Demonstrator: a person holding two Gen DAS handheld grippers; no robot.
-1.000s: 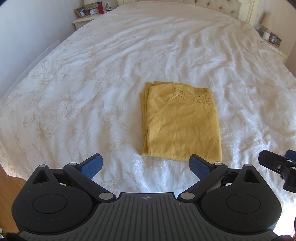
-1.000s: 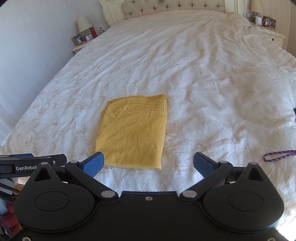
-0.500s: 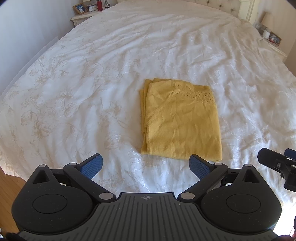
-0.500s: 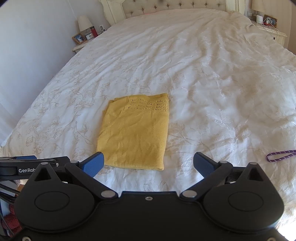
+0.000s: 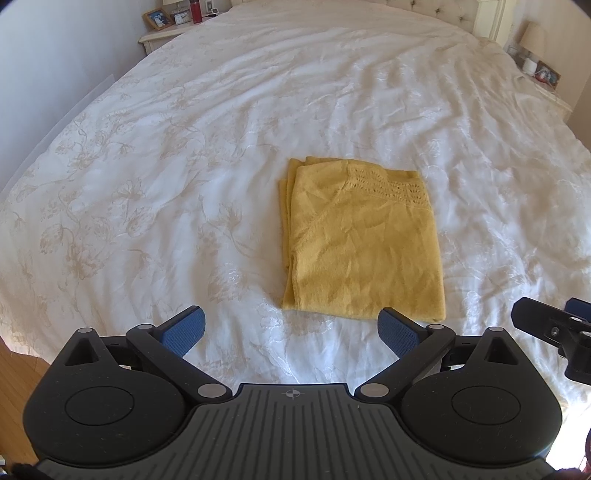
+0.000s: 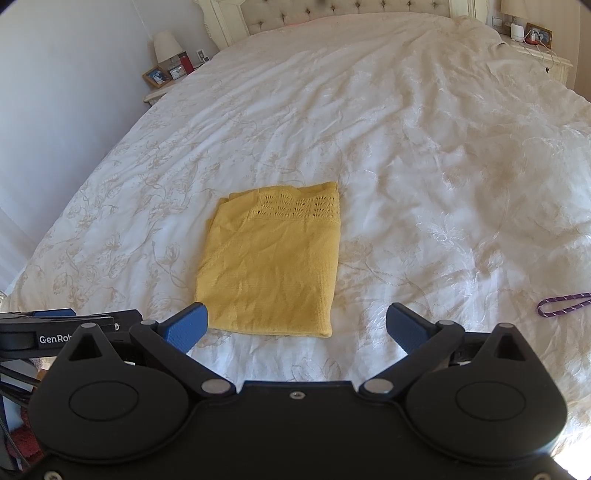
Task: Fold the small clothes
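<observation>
A yellow knit garment point(image 5: 364, 243) lies folded into a flat rectangle on the white bedspread point(image 5: 184, 155), with a lace band at its far edge. The right wrist view shows the same garment point(image 6: 271, 264) left of centre. My left gripper point(image 5: 293, 332) hovers open just short of the garment's near edge, nothing between its blue pads. My right gripper point(image 6: 297, 328) is open too, over the garment's near right corner and apart from it. The right gripper's tip point(image 5: 546, 325) shows at the right edge of the left wrist view.
A purple cord point(image 6: 563, 303) lies on the bedspread at the right. Nightstands with a lamp, photo frames and small items stand at the far left point(image 6: 166, 74) and far right point(image 6: 535, 37). The tufted headboard point(image 6: 332, 11) is at the back. Wood floor point(image 5: 14, 373) shows lower left.
Both grippers have tilted and shifted slightly, so the garment sits a little lower and nearer in both views. The garment itself has not moved, and both grippers stay open.
</observation>
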